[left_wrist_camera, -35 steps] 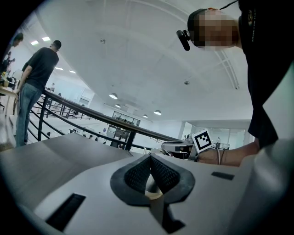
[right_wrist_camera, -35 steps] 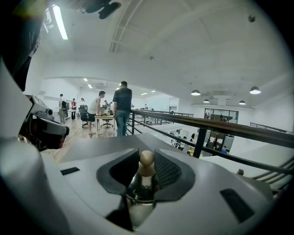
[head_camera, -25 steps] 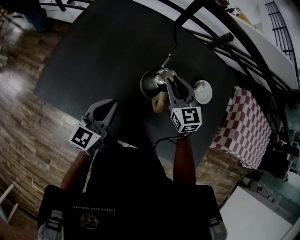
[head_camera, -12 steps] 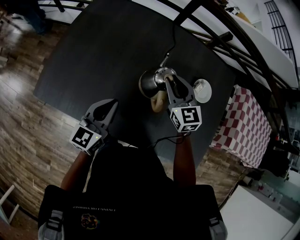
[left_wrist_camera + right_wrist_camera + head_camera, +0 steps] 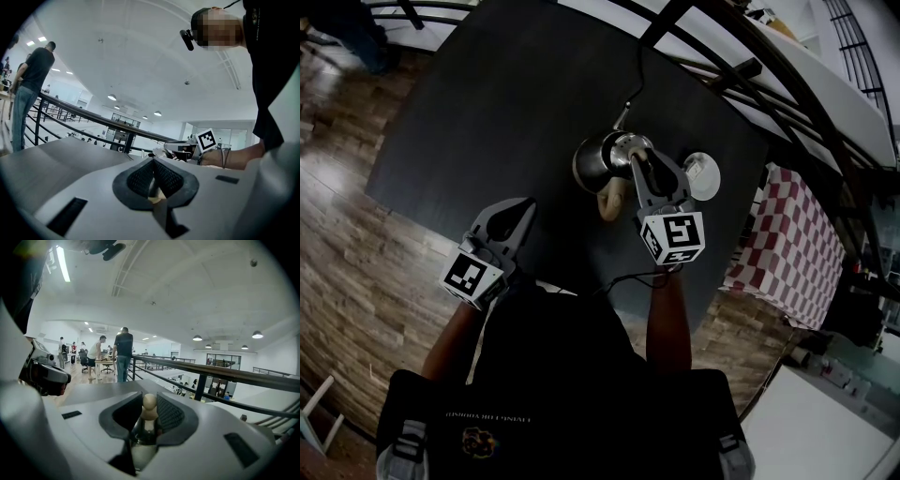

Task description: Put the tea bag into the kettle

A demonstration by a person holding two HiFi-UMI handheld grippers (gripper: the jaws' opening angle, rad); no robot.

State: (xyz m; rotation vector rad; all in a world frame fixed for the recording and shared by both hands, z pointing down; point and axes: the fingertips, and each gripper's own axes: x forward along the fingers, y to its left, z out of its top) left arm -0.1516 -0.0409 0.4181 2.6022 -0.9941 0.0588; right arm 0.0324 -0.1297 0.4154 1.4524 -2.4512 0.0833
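A steel kettle (image 5: 596, 161) with a pale wooden handle (image 5: 607, 201) stands on the dark table (image 5: 487, 112). My right gripper (image 5: 640, 169) reaches over its right side. In the right gripper view its jaws (image 5: 149, 412) are shut on the kettle lid (image 5: 143, 434), whose round wooden knob (image 5: 149, 401) sticks up between the pads. My left gripper (image 5: 523, 208) hovers at the table's near edge, left of the kettle. Its jaws (image 5: 153, 177) are shut and I see nothing clearly held. I cannot make out a tea bag.
A small white round dish (image 5: 701, 176) sits right of the kettle. A dark cable (image 5: 637, 84) runs from the kettle to the table's far edge. A black railing (image 5: 741, 66) borders the far side. A red-checked cloth (image 5: 787, 244) lies beyond the right edge.
The head view has drifted slightly, so the kettle and dish sit a little higher and further left. Both grippers keep their places and their jaws have not moved.
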